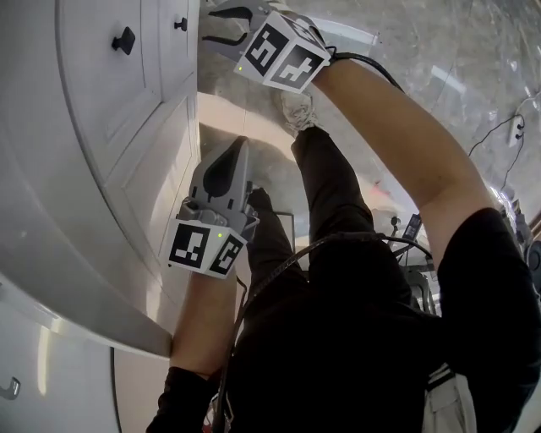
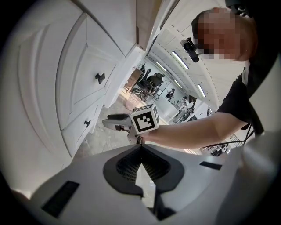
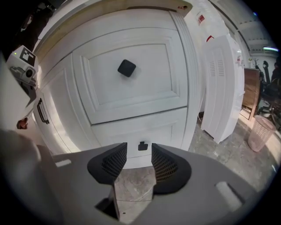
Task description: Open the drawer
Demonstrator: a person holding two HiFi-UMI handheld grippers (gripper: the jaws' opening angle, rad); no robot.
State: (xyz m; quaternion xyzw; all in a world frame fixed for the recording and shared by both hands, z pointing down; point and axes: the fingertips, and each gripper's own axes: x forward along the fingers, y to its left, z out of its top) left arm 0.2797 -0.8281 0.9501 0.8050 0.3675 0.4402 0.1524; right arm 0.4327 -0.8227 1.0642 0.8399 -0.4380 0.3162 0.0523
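The white panelled cabinet [image 1: 84,169] stood at the left, its shut, flat-fronted drawer [image 3: 145,127] lowest by the marbled floor [image 1: 423,51], the right gripper's [image 3: 139,149] ribbed jaws apart and empty before it, the left gripper's [image 2: 140,148] pressed together, the drawer's small black knob [image 3: 142,146] untouched.

Black tee [image 1: 473,279], black trousers [image 1: 325,182], pale sneaker [image 1: 296,108]; grey hand-held grippers [image 1: 239,145] [image 1: 210,24], black-white marker cubes [image 1: 283,52], black cable [image 1: 372,61].

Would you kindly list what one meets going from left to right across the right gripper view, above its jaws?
left gripper → bar handle → square knob → tall white unit → pink basket
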